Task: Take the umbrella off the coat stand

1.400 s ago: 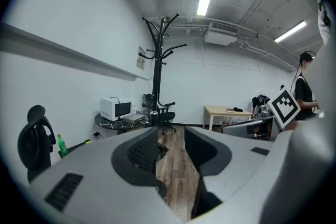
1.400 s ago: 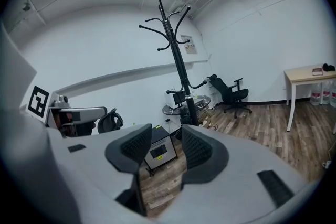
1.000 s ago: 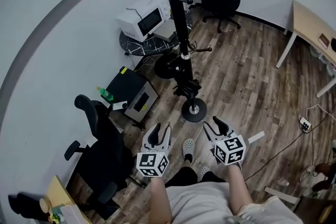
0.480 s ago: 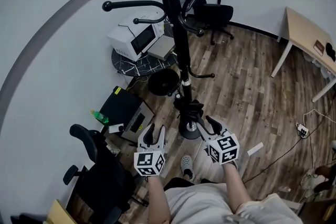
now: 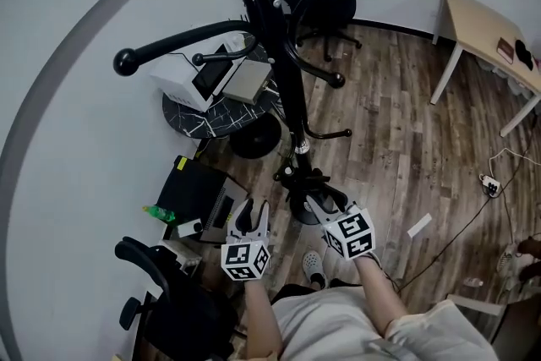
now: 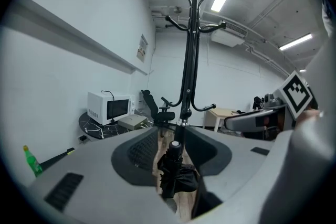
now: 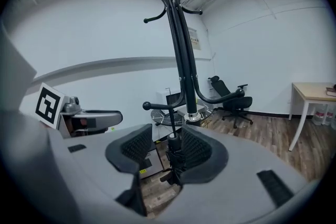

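Black metal coat stand (image 5: pixel 283 72), tall pole with curved ball-tipped arms, on a round base on the wood-plank floor (image 5: pixel 397 139), close to the white wall. Item 1: black folded umbrella (image 5: pixel 306 179), hanging low on the stand under a short peg, close against the pole and just above the base; not lifted off. Item 2: left tool (image 5: pixel 252 211), grey, with a marker cube, held near the base on the wall side; its own view shows both padded jaws apart and holding nothing, the umbrella (image 6: pixel 176 170) visible in the gap between them but beyond the pads, the coat stand (image 6: pixel 190 60) rising behind it. Item 3: right tool (image 5: pixel 325 200), same build, just beside the base on the room side; its jaws are spread, and the umbrella (image 7: pixel 174 157) stands between them, close to 1 pad; contact cannot be made out. Surroundings: white microwave oven (image 5: pixel 199 76) on a round dark marbled surface (image 5: pixel 190 114) behind the stand; black office chair (image 5: pixel 325 8) by the far wall; pale wooden desk (image 5: pixel 482 21) at the far right; green bottle (image 5: pixel 161 214) beside a black box (image 5: pixel 199 194) by the wall.
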